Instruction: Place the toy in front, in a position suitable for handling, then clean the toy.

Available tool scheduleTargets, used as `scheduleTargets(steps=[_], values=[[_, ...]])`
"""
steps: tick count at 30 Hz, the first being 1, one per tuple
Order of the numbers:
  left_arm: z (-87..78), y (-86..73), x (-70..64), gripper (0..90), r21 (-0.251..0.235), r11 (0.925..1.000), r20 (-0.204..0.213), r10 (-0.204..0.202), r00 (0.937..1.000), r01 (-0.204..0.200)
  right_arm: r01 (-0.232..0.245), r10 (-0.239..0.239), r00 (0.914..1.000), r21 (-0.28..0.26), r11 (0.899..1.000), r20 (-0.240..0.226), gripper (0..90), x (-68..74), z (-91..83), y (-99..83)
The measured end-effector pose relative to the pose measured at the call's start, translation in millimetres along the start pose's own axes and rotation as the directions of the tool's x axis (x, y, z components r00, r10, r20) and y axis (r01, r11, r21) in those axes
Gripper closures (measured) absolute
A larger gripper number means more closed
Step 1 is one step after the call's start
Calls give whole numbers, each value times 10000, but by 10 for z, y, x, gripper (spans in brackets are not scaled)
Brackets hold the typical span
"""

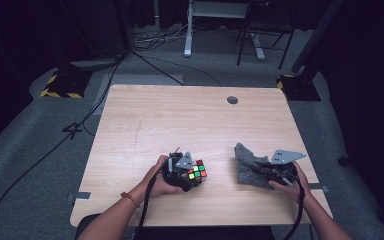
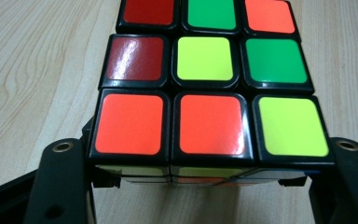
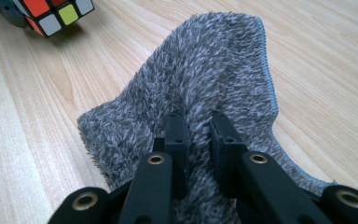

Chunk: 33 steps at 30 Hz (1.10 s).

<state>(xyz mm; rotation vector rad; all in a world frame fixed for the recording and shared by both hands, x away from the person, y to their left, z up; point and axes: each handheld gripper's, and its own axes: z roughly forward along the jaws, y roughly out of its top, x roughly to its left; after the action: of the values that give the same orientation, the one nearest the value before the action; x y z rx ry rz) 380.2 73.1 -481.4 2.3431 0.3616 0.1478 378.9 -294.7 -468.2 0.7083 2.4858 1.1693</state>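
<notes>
A scrambled puzzle cube (image 1: 196, 171) with red, orange, green and yellow stickers rests on the wooden table (image 1: 180, 120). My left gripper (image 1: 182, 172) is shut on the cube (image 2: 209, 84), its two black jaws pressing the cube's lower sides. To the right lies a fluffy grey cloth (image 1: 250, 165). My right gripper (image 1: 272, 172) is shut on a pinched fold of the cloth (image 3: 214, 84), its jaws nearly together in the pile. The cube (image 3: 51, 14) also appears at the top left of the right gripper view.
A round dark grommet hole (image 1: 232, 100) sits near the table's far edge. Beyond the table are cables on the grey floor, a white desk leg (image 1: 187, 30) and yellow-striped stands (image 1: 62, 85).
</notes>
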Motion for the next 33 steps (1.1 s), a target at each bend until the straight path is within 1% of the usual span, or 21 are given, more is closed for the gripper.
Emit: scheduleTargets(steps=[3, 7, 10, 12, 13, 15, 17, 19, 20, 23, 24, 25, 26, 27, 28, 29, 30, 32, 33], values=[[7, 6, -11, 333, 131, 9999, 56, 76, 10000, -77, 62, -62, 10000, -103, 9999, -14, 796, 7, -24, 27], [3, 22, -27, 333, 127, 9998, 155, 150, 9998, -152, 133, -136, 9999, -302, 9995, -92, 796, 31, -57, 73], [15, 58, -52, 333, 177, 9993, 146, 315, 9994, -318, 251, -267, 9993, -635, 9977, -246, 796, 74, -108, 157], [25, 75, -65, 333, 229, 9993, 165, 304, 9994, -308, 280, -306, 9990, -772, 9966, -336, 796, 101, -127, 197], [25, 75, -65, 333, 229, 9993, 165, 304, 9994, -308, 280, -306, 9990, -772, 9966, -336, 796, 101, -127, 197], [44, 113, -86, 333, 226, 9986, 209, 470, 9987, -474, 436, -473, 9979, -826, 9956, -432, 796, 159, -135, 249], [51, 131, -95, 333, 214, 9986, 207, 489, 9986, -493, 484, -527, 9974, -835, 9953, -497, 796, 179, -134, 268], [68, 177, -110, 333, 165, 9979, 213, 623, 9978, -626, 643, -690, 9962, -839, 9944, -538, 796, 225, -130, 314], [83, 230, -127, 333, 112, 9974, 245, 713, 9972, -716, 789, -852, 9942, -931, 9925, -655, 796, 271, -125, 371], [113, 304, -141, 333, 95, 9962, 234, 860, 9960, -862, 1032, -1115, 9905, -1006, 9896, -803, 796, 348, -115, 475], [113, 304, -141, 333, 95, 9962, 234, 860, 9960, -862, 1114, -1206, 9888, -1032, 9884, -881, 796, 375, -111, 511], [133, 343, -148, 333, 75, 9953, 215, 960, 9951, -962, 1195, -1299, 9870, -1084, 9869, -943, 796, 406, -103, 545], [133, 343, -148, 333, 75, 9953, 215, 960, 9951, -962, 1195, -1299, 9870, -1084, 9869, -943, 796, 406, -103, 545], [138, 358, -153, 333, 74, 9952, 224, 969, 9950, -971, 1382, -1497, 9827, -1061, 9847, -1092, 796, 470, -77, 603], [146, 372, -158, 333, 30, 9951, 242, 986, 9948, -987, 1382, -1497, 9827, -1061, 9847, -1092, 796, 470, -77, 603], [150, 384, -168, 333, 71, 9948, 220, 1014, 9946, -1015, 1476, -1591, 9808, -1042, 9835, -1128, 796, 505, -62, 626], [156, 395, -176, 333, 106, 9940, 208, 1082, 9939, -1084, 1594, -1708, 9772, -956, 9826, -1259, 796, 566, -40, 664], [164, 406, -192, 333, 176, 9924, 197, 1214, 9924, -1217, 1642, -1760, 9743, -913, 9822, -1403, 795, 614, -26, 694], [166, 407, -195, 333, 212, 9914, 196, 1285, 9915, -1289, 1752, -1863, 9729, -887, 9805, -1371, 795, 631, -22, 712]])
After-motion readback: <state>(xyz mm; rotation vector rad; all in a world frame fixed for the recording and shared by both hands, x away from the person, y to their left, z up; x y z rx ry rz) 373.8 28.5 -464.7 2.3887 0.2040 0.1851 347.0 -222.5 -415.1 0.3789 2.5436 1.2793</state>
